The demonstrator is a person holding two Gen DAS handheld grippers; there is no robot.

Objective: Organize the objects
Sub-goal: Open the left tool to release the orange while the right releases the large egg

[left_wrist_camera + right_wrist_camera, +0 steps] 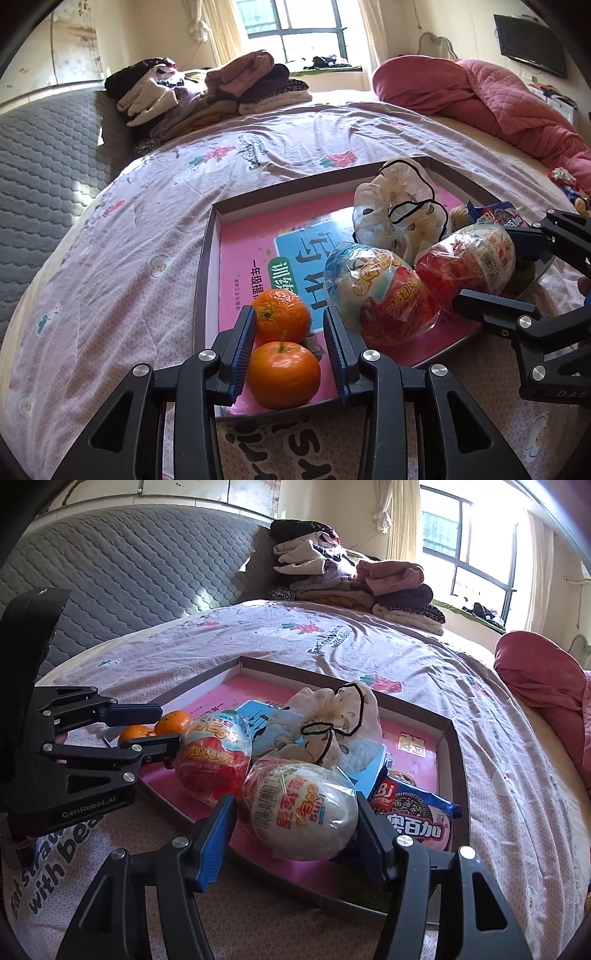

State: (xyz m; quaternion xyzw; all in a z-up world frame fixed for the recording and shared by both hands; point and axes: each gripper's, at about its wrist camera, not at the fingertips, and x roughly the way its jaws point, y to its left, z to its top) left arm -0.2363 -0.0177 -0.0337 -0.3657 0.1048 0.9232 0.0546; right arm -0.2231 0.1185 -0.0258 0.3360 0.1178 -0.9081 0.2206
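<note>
Your left gripper (290, 343) straddles two round orange tangerines (283, 373), fingers apart; your right gripper (295, 834), fingers spread, flanks the plastic-wrapped white toy egg (299, 818). Both are mid-placement in the shallow pink-floored cardboard tray (207, 258); back out gently.

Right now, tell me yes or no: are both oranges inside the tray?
Yes, the near orange and the far orange both lie on the pink floor of the tray, between the left gripper's open fingers.
</note>
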